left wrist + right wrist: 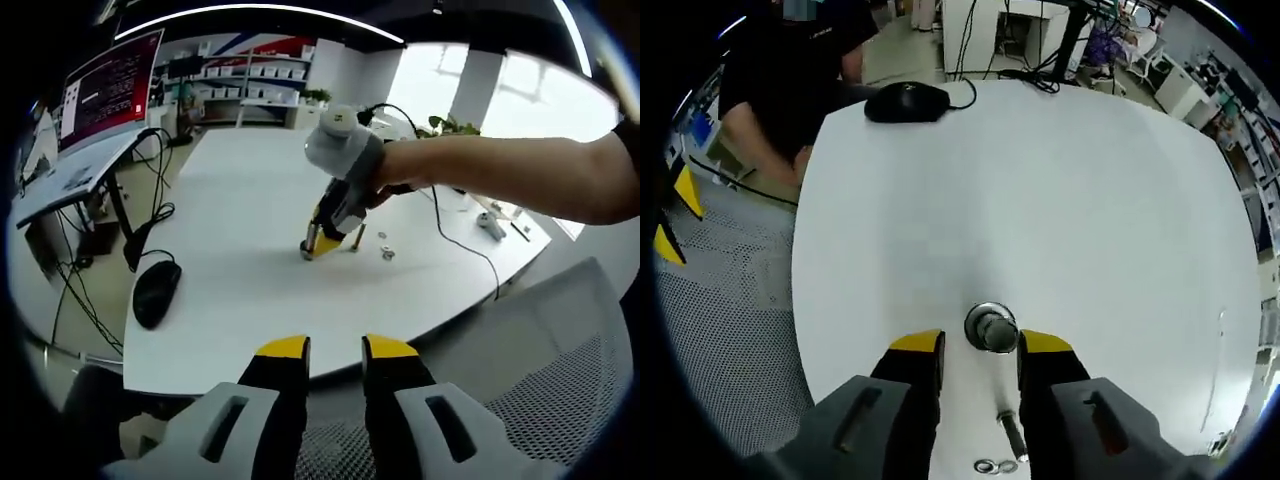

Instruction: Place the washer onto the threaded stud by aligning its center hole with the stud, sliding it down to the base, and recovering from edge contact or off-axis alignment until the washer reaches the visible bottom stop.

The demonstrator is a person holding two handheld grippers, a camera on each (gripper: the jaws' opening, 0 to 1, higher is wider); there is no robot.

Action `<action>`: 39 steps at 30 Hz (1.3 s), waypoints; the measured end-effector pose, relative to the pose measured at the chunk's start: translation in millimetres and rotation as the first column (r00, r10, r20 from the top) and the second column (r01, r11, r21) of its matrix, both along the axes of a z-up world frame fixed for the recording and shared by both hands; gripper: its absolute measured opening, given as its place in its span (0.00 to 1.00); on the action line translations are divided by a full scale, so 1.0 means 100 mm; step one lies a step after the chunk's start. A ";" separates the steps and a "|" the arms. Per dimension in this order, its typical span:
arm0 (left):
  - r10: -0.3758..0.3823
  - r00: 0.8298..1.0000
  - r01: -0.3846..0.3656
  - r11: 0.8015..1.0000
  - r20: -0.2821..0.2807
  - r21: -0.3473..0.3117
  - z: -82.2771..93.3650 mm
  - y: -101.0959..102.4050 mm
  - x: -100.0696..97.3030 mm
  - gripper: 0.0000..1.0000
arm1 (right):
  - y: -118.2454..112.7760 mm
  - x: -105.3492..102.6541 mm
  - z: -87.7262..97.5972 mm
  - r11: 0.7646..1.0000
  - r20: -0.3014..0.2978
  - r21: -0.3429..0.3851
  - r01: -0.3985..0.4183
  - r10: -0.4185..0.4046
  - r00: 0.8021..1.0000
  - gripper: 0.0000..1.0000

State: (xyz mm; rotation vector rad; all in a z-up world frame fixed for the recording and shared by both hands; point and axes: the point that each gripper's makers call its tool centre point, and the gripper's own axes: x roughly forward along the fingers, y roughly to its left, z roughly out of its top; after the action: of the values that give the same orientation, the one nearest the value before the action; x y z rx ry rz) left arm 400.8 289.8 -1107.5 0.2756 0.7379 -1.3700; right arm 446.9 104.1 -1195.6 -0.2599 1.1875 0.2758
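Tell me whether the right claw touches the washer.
Cannot tell. In the right gripper view, the right claw straddles the washer on the stud, but no contact or gap shows plainly.

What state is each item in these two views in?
Right claw: open, jaws flanking the stud.
Left claw: open, holding nothing.
Upright metal threaded stud: standing between the right claw's jaws, a washer around it.
Two loose silver washers: lying flat on the white table.
Black computer mouse: resting untouched.

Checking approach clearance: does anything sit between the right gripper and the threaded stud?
Nothing visible does. In the right gripper view, the right gripper is open around the threaded stud, with bare table around it. Spare washers lie behind, nearer the camera.
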 end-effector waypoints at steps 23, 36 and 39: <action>0.020 1.000 -0.020 0.999 -0.007 -0.027 0.04 0.00 0.02 0.19 | -0.39 -1.07 0.53 0.953 0.156 0.083 0.290 -0.300 0.941 0.34; 0.018 1.000 -0.019 1.000 -0.005 -0.024 0.03 0.00 0.01 0.20 | -0.45 -1.43 0.21 0.952 0.080 0.069 0.298 -0.303 0.950 0.31; 0.021 1.000 -0.021 0.999 -0.006 -0.026 0.03 0.00 0.02 0.20 | -0.45 -1.50 0.08 0.951 0.047 0.067 0.302 -0.305 0.951 0.31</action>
State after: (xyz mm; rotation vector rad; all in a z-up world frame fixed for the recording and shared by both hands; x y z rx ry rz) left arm 402.5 290.1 -1104.1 0.2433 0.7253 -1.3600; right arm 297.1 59.0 -1187.1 -0.0304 1.1432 0.0329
